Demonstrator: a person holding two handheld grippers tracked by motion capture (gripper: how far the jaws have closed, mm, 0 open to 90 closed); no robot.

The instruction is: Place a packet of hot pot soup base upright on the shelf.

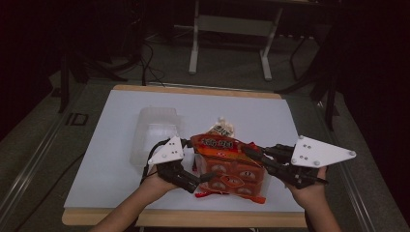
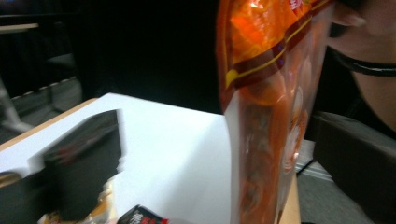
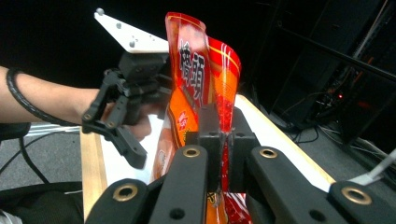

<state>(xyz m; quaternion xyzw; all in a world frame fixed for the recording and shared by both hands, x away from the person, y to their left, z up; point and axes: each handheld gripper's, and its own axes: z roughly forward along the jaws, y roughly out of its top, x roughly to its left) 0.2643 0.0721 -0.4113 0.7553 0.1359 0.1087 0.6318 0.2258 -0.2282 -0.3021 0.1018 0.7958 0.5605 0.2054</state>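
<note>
The right tool (image 3: 223,140) is clamped on the edge of the orange snack bag (image 1: 232,166), held just above the tabletop (image 1: 116,145) at lower centre. The left tool (image 1: 200,180), jaws apart, sits beside the bag's other edge, so the step looks like opening the bag; next it must close there.

- The high view looks forward and down on the white table (image 1: 121,159) from the person's side, well back
- both gripper views sit close, facing along their jaws; all three share the orange snack bag (image 1: 231,166)
</note>
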